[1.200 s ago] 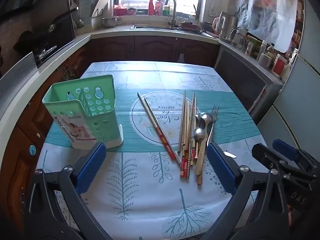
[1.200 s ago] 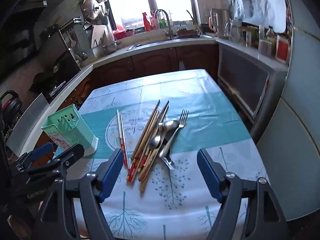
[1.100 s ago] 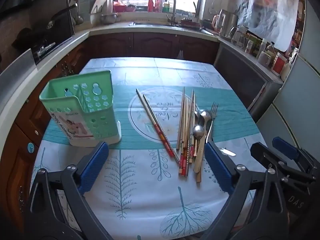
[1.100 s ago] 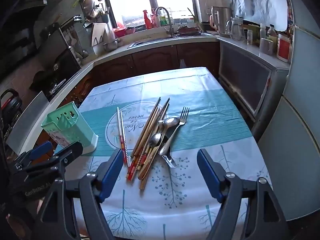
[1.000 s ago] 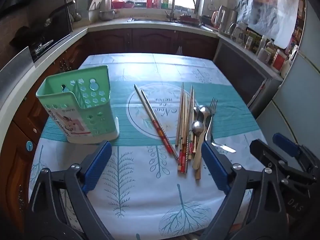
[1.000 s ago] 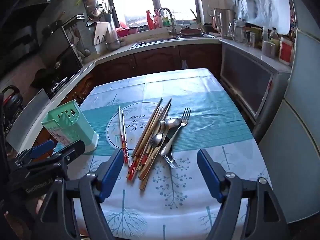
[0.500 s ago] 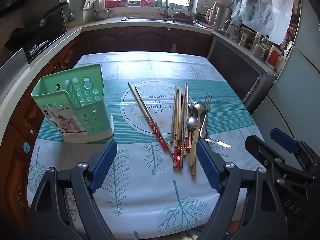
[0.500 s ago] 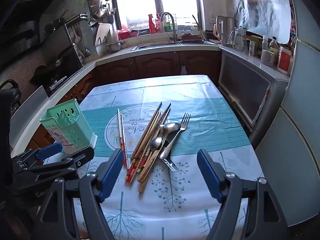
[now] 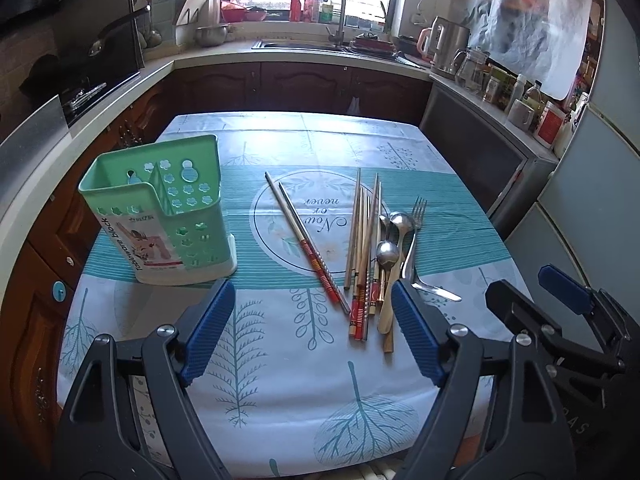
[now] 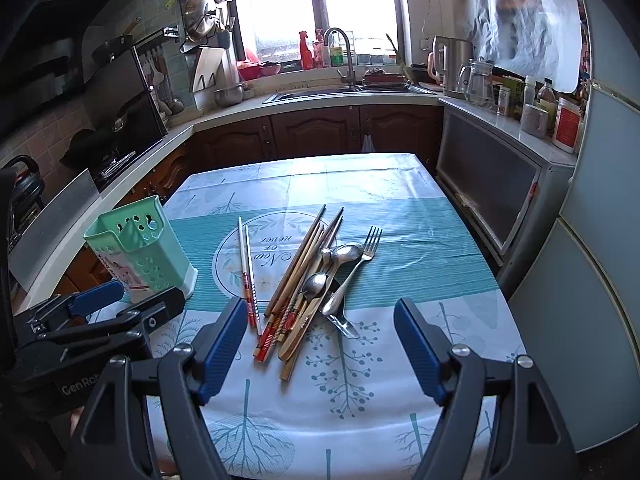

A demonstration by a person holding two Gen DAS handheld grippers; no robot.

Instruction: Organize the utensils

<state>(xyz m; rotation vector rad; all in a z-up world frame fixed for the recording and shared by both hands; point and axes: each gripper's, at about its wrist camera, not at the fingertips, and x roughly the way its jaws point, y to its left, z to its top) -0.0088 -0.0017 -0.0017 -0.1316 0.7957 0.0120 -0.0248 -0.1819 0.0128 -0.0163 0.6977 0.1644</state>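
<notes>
A green perforated utensil holder [image 9: 160, 208] stands upright at the table's left, its compartments showing nothing inside. Right of it lie a pair of red-patterned chopsticks [image 9: 304, 240], a bundle of wooden chopsticks [image 9: 362, 240], two spoons [image 9: 387, 252] and a fork [image 9: 414, 232], partly overlapping. My left gripper [image 9: 310, 286] hovers open above the near tablecloth, with nothing between its blue pads. My right gripper [image 10: 320, 304] also hangs open and empty just short of the utensil pile [image 10: 308, 280]. The holder [image 10: 140, 248] is at its left, behind the left gripper's fingers [image 10: 120, 300].
The table wears a teal and white leaf-print cloth [image 9: 280, 360]. Dark cabinets and a counter with a sink [image 10: 320, 92] wrap around the far side and left. A grey appliance [image 10: 500, 184] stands close to the table's right edge.
The left gripper's jaws have narrowed a little while staying open. Both views have drifted slightly back from the table. The holder and utensils lie where they were.
</notes>
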